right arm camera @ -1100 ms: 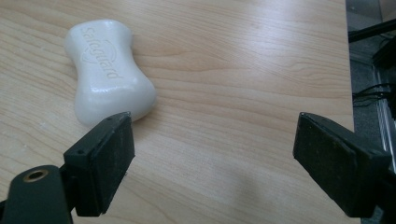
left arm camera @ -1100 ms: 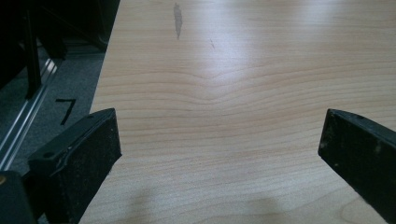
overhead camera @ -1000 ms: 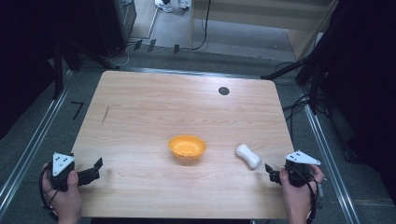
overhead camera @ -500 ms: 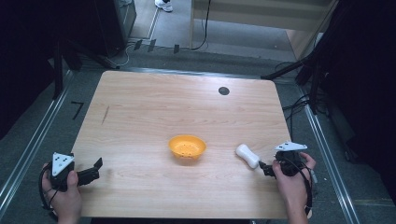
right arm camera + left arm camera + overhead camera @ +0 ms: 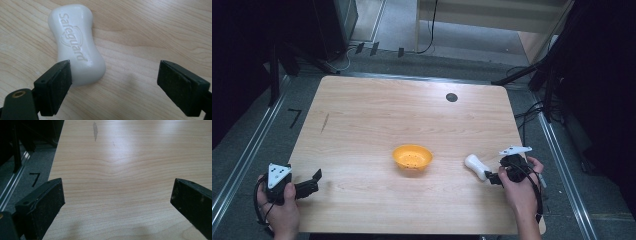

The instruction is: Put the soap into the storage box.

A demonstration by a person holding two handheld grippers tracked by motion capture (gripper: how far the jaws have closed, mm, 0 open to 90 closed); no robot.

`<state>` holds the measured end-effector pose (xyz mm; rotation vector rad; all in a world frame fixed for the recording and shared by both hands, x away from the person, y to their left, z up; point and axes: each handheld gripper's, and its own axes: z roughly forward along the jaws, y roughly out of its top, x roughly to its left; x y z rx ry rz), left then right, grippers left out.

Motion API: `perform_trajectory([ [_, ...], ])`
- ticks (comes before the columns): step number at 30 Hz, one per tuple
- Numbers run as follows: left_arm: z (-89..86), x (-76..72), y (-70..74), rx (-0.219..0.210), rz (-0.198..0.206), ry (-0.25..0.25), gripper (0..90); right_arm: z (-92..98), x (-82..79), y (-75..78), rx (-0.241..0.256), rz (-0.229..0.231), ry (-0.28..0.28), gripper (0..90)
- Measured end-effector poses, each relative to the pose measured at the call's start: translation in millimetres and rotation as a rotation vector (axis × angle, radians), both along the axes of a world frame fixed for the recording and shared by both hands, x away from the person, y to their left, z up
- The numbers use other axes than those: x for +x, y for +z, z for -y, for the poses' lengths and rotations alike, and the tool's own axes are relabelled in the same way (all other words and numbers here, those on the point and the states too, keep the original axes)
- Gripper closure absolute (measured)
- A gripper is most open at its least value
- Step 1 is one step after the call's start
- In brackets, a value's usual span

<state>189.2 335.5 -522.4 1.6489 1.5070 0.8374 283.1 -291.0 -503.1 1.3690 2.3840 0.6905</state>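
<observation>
A white bar of soap (image 5: 476,165) stamped "Safeguard" (image 5: 76,42) lies flat on the wooden table (image 5: 377,115), right of an orange bowl (image 5: 412,156). My right gripper (image 5: 493,178) is open just beside the soap's near end. In the right gripper view, the right gripper (image 5: 115,82) has its left jaw against the bar's near end and its right jaw wide of it, over bare wood. My left gripper (image 5: 312,182) rests open at the table's front left corner, and in the left gripper view the left gripper (image 5: 117,200) has only bare wood between its jaws.
A small black round insert (image 5: 451,97) sits in the tabletop at the back right. A dark scuff (image 5: 95,130) marks the wood ahead of the left gripper. Metal rails and cables (image 5: 532,112) run along the floor beside the table edges.
My right gripper has moved left and forward from the table's right edge up to the soap. The left gripper, bowl and soap have stayed put.
</observation>
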Motion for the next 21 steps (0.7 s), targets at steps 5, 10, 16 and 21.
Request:
perform_trajectory([
  [5, -0.2, -0.1, 0.1, -0.002, 0.000, 0.000, 0.0, -6.1, 2.6, 3.0, -0.005, -0.004, 0.011, 12.7],
  [10, -0.3, 0.0, 0.1, -0.004, -0.001, 0.001, 0.0, -11.1, 4.2, 5.4, -0.001, -0.010, 0.028, 12.7],
  [16, -0.3, 0.1, 0.1, -0.004, 0.001, 0.001, 0.0, -19.1, 7.8, 8.6, -0.004, -0.017, 0.047, 12.7],
  [21, -0.5, 0.1, 0.0, -0.006, 0.002, 0.000, 0.0, -25.6, 10.4, 8.5, 0.000, -0.029, 0.062, 12.7],
])
